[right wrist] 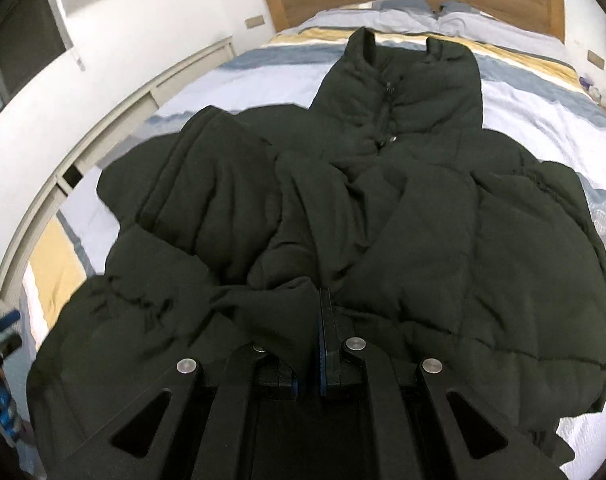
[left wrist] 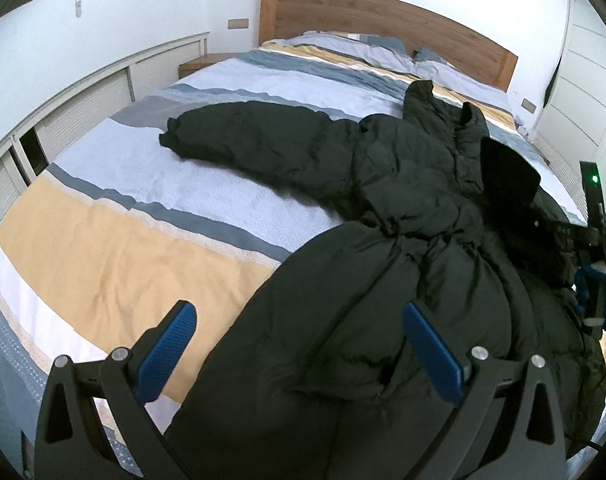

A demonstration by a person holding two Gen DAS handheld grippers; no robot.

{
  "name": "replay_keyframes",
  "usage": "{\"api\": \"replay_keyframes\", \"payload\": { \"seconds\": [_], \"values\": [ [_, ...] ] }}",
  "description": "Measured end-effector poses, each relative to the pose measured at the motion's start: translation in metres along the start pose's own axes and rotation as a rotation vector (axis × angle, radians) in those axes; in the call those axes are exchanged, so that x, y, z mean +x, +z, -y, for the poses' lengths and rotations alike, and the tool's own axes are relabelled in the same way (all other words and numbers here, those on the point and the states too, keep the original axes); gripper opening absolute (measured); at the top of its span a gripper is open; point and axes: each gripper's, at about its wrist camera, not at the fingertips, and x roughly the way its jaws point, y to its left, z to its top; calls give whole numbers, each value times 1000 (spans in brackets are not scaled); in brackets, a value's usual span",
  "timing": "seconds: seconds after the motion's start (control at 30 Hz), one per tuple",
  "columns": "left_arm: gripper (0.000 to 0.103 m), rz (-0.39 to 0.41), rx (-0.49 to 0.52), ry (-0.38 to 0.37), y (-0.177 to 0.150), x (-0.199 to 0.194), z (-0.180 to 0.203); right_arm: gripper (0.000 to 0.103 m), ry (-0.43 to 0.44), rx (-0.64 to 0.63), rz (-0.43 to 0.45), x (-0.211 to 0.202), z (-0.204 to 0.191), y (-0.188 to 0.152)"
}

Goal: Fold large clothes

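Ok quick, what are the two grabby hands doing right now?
Left gripper: open, holding nothing, above the black coat.
Right gripper: fingers shut, pinching a fold of the black coat.

A dark puffy coat [left wrist: 403, 200] lies spread on the bed, one sleeve outstretched.

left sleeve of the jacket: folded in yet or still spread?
Spread. In the left wrist view one sleeve lies stretched out across the striped bedding, away from the jacket body.
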Motion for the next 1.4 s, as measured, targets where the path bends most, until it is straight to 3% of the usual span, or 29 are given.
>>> {"api": "replay_keyframes", "payload": {
  "seconds": [0.2,0.3,0.33,0.37,0.4,0.43,0.63,0.83,1.03,1.23,1.4],
  "values": [
    [103,-1,11,8,2,-11,3,10,1,5,-14,-8,-1,-14],
    [103,-22,15,-8,3,-15,7,18,8,15,-6,-16,-1,-21],
    [103,-24,13,-12,3,-16,8,30,12,16,-5,-18,-1,-23],
    [103,-26,14,-17,4,-17,11,36,22,17,-4,-20,-2,-25],
    [103,-27,18,-18,4,-18,14,53,38,20,0,-23,-4,-28],
    [103,-26,23,-20,5,-20,17,64,51,21,6,-26,-6,-29],
    [103,-30,68,-42,12,-24,49,64,94,-7,40,-48,-16,-32],
    [103,-33,158,-67,34,-5,109,64,28,16,112,-81,12,-25],
    [103,-28,180,-98,77,45,190,64,-128,86,169,-98,70,-10],
    [103,-27,219,-145,108,107,276,64,-150,143,201,-87,108,9],
    [103,-77,213,-150,106,162,310,64,-108,175,193,-57,126,12]
  ]
}}
